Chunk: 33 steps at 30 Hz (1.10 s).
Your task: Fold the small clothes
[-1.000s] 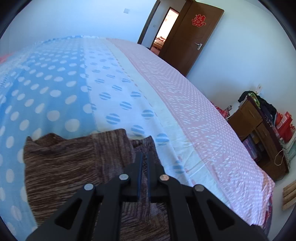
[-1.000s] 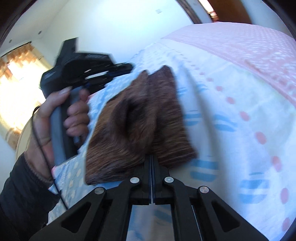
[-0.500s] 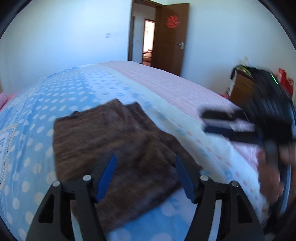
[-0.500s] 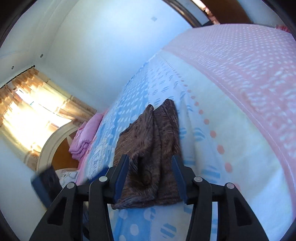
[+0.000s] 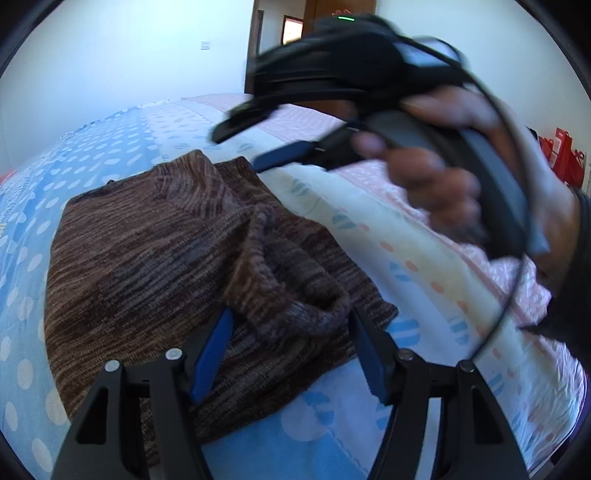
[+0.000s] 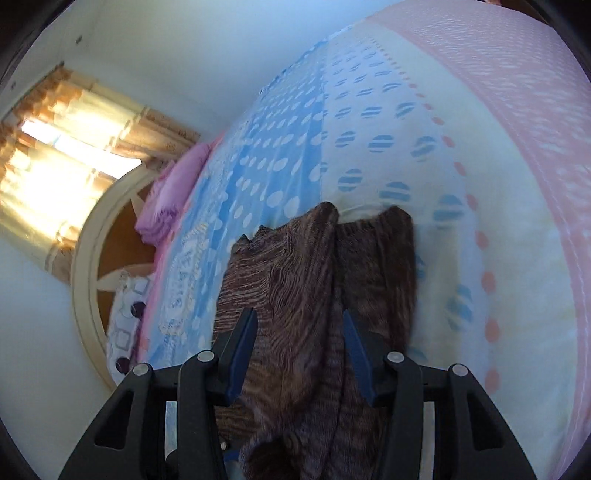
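Observation:
A brown striped knit garment (image 5: 177,258) lies folded on the bed, with a rumpled sleeve fold on top near its right edge. My left gripper (image 5: 291,321) is open and empty, its blue pads on either side of that rumpled fold, just above the cloth. In the right wrist view the same garment (image 6: 317,280) lies below my right gripper (image 6: 299,325), which is open and empty over it. The right gripper also shows in the left wrist view (image 5: 255,147), held in a hand above the garment's far right corner, its jaws apart.
The bed (image 5: 406,229) has a blue polka-dot, cream and pink cover. A pink folded blanket (image 6: 173,192) lies by the headboard (image 6: 88,266), under a curtained window (image 6: 66,147). A brown door (image 5: 317,22) stands open at the back. Red bags (image 5: 565,155) sit at right.
Both grippers were shut on the garment a second ago, then let go and opened. The garment now lies on the bed. My right gripper has swung in above its far corner.

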Available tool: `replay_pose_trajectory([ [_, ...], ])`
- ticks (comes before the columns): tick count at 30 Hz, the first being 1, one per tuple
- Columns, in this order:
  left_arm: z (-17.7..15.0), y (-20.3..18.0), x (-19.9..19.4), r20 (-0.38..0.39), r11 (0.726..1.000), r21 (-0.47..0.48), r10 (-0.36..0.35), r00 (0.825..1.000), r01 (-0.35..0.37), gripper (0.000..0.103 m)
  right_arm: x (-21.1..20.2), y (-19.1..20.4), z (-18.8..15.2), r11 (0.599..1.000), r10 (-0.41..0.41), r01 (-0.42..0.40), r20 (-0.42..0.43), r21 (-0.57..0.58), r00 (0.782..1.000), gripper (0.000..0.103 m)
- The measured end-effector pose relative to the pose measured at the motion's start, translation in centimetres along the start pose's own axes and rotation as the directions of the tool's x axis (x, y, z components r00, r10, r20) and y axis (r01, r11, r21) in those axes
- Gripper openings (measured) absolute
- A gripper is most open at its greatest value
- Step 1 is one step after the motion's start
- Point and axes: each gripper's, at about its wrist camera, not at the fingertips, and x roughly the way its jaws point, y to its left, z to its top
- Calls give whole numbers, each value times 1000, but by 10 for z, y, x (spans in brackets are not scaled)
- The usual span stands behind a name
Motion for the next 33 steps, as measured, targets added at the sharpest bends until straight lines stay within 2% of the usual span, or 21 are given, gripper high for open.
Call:
replay_pose_trajectory([
  [5, -4, -13, 5, -22, 999, 49, 14, 1000, -13, 66, 36, 4, 14, 997, -62, 58, -76, -49, 995, 50],
  [7, -3, -14, 10, -37, 998, 52, 31, 999, -29, 55, 46, 1, 14, 994, -89, 83, -91, -64, 992, 50],
  [8, -1, -13, 11, -42, 998, 41, 38, 998, -36, 50, 51, 0, 13, 993, -99, 92, -104, -72, 990, 47],
  [9, 1, -10, 12, -42, 999, 22, 35, 999, -34, 39, 54, -1, 13, 992, -108, 100, -106, -81, 988, 42],
  [10, 4, -6, 12, -43, 1000, -3, 22, 999, -22, 25, 56, 1, 12, 987, -129, 118, -102, -107, 986, 24],
  [11, 5, -2, 11, -48, 1000, -30, 2, 999, -3, 19, 55, 3, 11, 985, -133, 120, -100, -123, 986, 11],
  [13, 10, 4, 6, -39, 997, -71, -34, 999, 31, 12, 49, 7, 12, 984, -123, 113, -75, -135, 989, 7],
  [17, 17, 0, -4, -5, 997, -57, -43, 999, 43, 11, 25, 27, 15, 977, -111, 108, -5, -184, 994, 6],
  [19, 21, -3, -8, 14, 996, -54, -72, 997, 72, 11, 15, 37, 17, 972, -114, 116, 22, -205, 993, 6],
  [22, 26, -13, -3, 22, 996, -24, -86, 996, 87, 11, 2, 44, 21, 956, -163, 172, 56, -236, 985, 6],
  [24, 26, -17, 5, 9, 996, -13, -83, 996, 84, 11, -2, 35, 23, 959, -178, 186, 59, -213, 982, 6],
  [26, 22, -20, 21, -26, 998, -10, -65, 998, 64, 11, 7, 17, 23, 962, -200, 200, 18, -185, 980, 6],
  [28, 16, -24, 28, -40, 997, -6, -71, 997, 71, 12, 17, -4, 21, 950, -273, 271, 5, -157, 962, 7],
  [29, 14, -27, 28, -28, 998, 10, -63, 998, 63, 13, 19, -13, 19, 952, -277, 275, 6, -135, 961, 7],
  [31, 11, -30, 21, -14, 998, 32, -57, 998, 57, 23, 16, -30, 15, 967, -244, 244, 13, -71, 970, 8],
  [32, 6, -35, 15, -16, 997, 35, -63, 998, 64, 27, 14, -34, 14, 967, -246, 247, 27, -58, 969, 17],
  [33, 5, -35, 10, -18, 996, 40, -76, 997, 77, 38, 10, -36, 13, 966, -253, 255, 40, -46, 967, 25],
])
